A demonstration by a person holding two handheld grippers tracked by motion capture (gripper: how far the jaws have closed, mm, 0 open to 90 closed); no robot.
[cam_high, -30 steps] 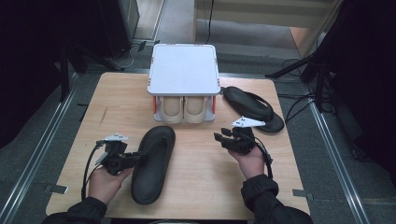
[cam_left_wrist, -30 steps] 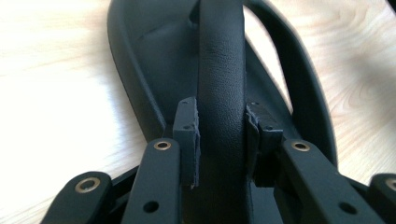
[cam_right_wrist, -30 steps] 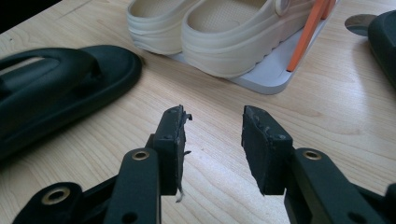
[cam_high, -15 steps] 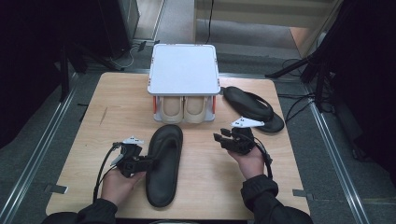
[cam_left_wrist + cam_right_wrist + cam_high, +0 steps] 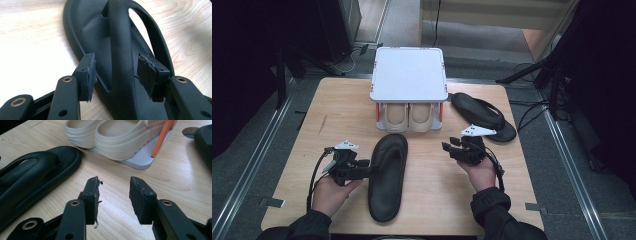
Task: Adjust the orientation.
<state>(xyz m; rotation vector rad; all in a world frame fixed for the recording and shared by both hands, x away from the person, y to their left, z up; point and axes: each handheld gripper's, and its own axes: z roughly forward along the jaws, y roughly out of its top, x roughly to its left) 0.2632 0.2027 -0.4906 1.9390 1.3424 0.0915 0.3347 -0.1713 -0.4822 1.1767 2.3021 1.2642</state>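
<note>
At the lower left of the high view the left claw (image 5: 371,172) reaches sideways to the near black sandal (image 5: 388,175), which lies lengthwise on the wooden counter (image 5: 337,115) a little left of centre, toe toward the rack. In the left gripper view its jaws have just been opening: they stand spread on either side of the sandal's strap (image 5: 120,47), the pads clear of it. At lower right of the high view the right claw (image 5: 452,150) is half spread over bare counter with nothing between its jaws. Farther up, at centre, a white rack (image 5: 409,75) shelters a pair of cream clogs (image 5: 409,116). A second black sandal (image 5: 482,116) lies just right of the rack.
</note>
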